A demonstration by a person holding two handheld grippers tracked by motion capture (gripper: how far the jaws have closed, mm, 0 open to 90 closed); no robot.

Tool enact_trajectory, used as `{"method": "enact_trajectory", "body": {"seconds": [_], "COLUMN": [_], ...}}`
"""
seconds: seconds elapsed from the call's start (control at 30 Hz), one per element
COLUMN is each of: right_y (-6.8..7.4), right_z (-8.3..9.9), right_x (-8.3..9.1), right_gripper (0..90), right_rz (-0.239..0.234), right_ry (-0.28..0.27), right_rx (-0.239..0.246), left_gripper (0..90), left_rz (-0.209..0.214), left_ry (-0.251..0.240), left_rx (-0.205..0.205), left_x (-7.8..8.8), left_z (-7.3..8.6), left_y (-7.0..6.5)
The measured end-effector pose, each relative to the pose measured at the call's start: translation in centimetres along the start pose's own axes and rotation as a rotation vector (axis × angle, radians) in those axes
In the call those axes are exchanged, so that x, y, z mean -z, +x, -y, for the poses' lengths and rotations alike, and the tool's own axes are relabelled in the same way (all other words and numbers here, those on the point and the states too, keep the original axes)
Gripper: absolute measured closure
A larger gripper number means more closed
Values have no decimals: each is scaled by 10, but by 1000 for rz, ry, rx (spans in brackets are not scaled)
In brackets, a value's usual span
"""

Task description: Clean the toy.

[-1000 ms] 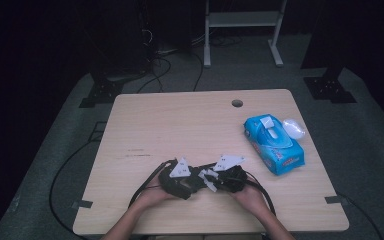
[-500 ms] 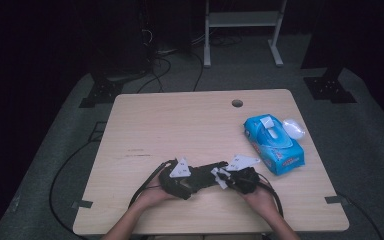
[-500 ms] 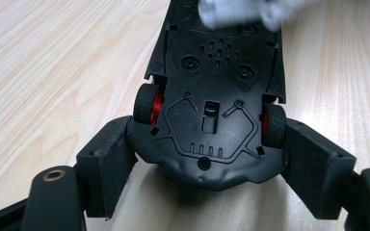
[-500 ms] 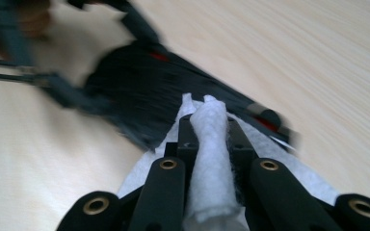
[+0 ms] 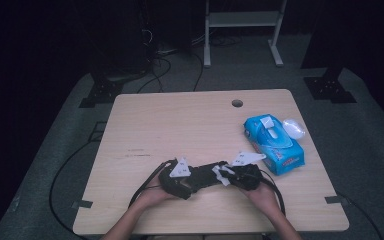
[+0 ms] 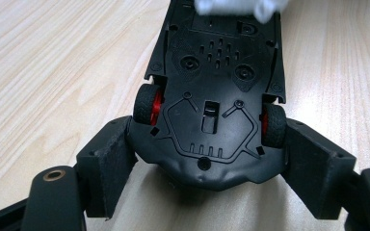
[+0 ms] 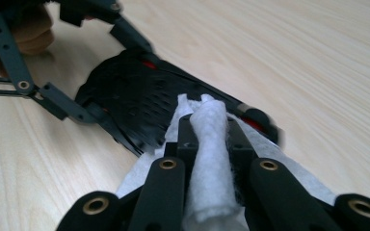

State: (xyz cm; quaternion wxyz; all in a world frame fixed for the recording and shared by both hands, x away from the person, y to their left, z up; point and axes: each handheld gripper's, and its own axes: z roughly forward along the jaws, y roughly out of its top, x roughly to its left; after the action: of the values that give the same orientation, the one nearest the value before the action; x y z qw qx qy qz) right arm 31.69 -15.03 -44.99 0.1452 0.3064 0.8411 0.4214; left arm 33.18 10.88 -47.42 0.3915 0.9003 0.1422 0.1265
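toy car (image 6: 212, 96) between left gripper (image 6: 207, 168) jaws

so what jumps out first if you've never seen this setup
Near the table's front edge, the left gripper clamps a black toy car turned belly-up, its red wheel hubs showing. The right gripper pinches a white wipe against the car's underside. A bright blue wipes pack lies at the table's right side.

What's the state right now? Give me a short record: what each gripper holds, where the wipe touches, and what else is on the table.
left gripper: shut on toy car, underside up
right gripper: shut on white wipe, jaws just closed further
contact: wipe lies against the car's underside
table: wooden, hole near far edge
other items: blue wipes pack at right, lid open
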Motion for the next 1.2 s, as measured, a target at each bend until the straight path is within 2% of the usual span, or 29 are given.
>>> {"method": "enact_trajectory", "body": {"seconds": [0.07, 0.1, 0.2, 0.27, 0.33, 0.4, 0.47, 0.5, 0.57, 0.63, 0.67, 0.7, 0.77, 0.83, 1.0, 1.13, 1.2], "right_y": [4, 3, -8, -15, -16, -11, -8, -6, -9, -14, -17, -19, -15, -7, 21, 46, 55], "right_z": [-2, -2, 2, 4, 4, -2, -7, -9, -8, -5, -3, -1, 1, -2, -16, -28, -32], "right_x": [-5, -5, 1, 5, 4, -2, -10, -13, -13, -9, -5, -2, 0, -3, -26, -46, -51], "right_gripper": [802, 803, 804, 804, 805, 805, 804, 804, 806, 806, 807, 807, 808, 808, 809, 809, 809], "right_rz": [16, 18, 92, 97, 94, 81, 75, 89, 102, 139, 140, 130, 127, 82, 5, -74, -84], "right_ry": [9, 8, 12, 8, -10, -37, -34, -30, -24, -17, -13, -14, -15, -15, -4, 8, 18], "right_rx": [35, 32, 2, -38, -51, -42, -31, -19, -26, -30, -41, -59, -52, -49, 21, 68, 99], "left_gripper": [240, 240, 240, 240, 240, 240, 240, 240, 240, 240, 240, 240, 240, 240, 240, 240, 241], "left_rz": [-6, -6, -3, -5, -2, 6, 4, 4, 11, 10, 6, 6, 6, 4, -2, -1, -2], "left_ry": [4, 3, -1, -2, -5, -9, -7, -6, -9, -9, -8, -4, -6, -5, -2, -3, -3], "left_rx": [1, 7, 9, 7, 2, -13, -10, 0, 11, 9, 4, -3, -7, -9, -12, -10, -7], "left_x": [1, 1, 1, 1, 0, -2, -2, -1, 0, 0, 0, 0, -1, -1, -1, -2, -2], "left_z": [0, 1, 1, 1, 0, -1, -2, -1, 0, 0, 0, 0, -1, -1, -2, -2, -2], "left_y": [1, 1, 2, 1, 0, -3, -3, -2, 0, 0, 0, -1, -2, -3, -3, -4, -4]}}
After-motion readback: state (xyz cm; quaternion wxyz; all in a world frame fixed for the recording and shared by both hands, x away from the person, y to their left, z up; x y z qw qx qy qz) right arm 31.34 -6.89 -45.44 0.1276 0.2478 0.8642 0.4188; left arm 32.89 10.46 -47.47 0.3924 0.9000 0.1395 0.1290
